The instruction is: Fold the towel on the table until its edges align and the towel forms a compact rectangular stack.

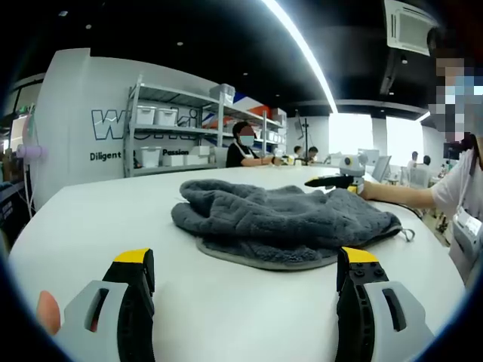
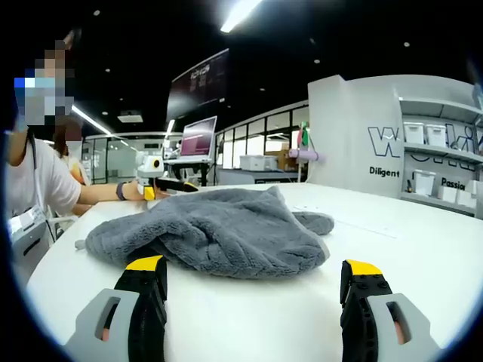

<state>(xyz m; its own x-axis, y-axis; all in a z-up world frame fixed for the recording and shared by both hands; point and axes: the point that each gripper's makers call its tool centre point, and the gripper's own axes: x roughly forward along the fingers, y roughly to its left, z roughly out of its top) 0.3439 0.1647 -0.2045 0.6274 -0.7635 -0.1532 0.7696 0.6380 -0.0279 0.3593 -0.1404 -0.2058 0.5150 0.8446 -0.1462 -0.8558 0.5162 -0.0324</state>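
Both tools idle, jaws wide apart, nothing held. Left tool (image 1: pixel 245 283) sits low over the white desk (image 1: pixel 98 219), gray towel (image 1: pixel 283 219) just ahead of its tips, slightly toward the right jaw. Right tool (image 2: pixel 253 290) same story: towel (image 2: pixel 211 230) just ahead, bunched toward its left jaw.

Towel is a crumpled heap, not flat. Edges and corners mostly buried; a small hanging loop (image 1: pixel 408 234) sticks out on the far right of the left tool's view.

Risks as I see them:
- Grabbing into the heap likely catches several layers, so the fold comes out lumpy and edges won't line up. Better to find a real corner first.
- Plush fabric on a smooth desk: a one-sided pull probably drags the whole pile instead of spreading it.
- Another person's hand with a third tool (image 1: pixel 343 178) rests on the desk beyond the towel; spreading that way could bump it.
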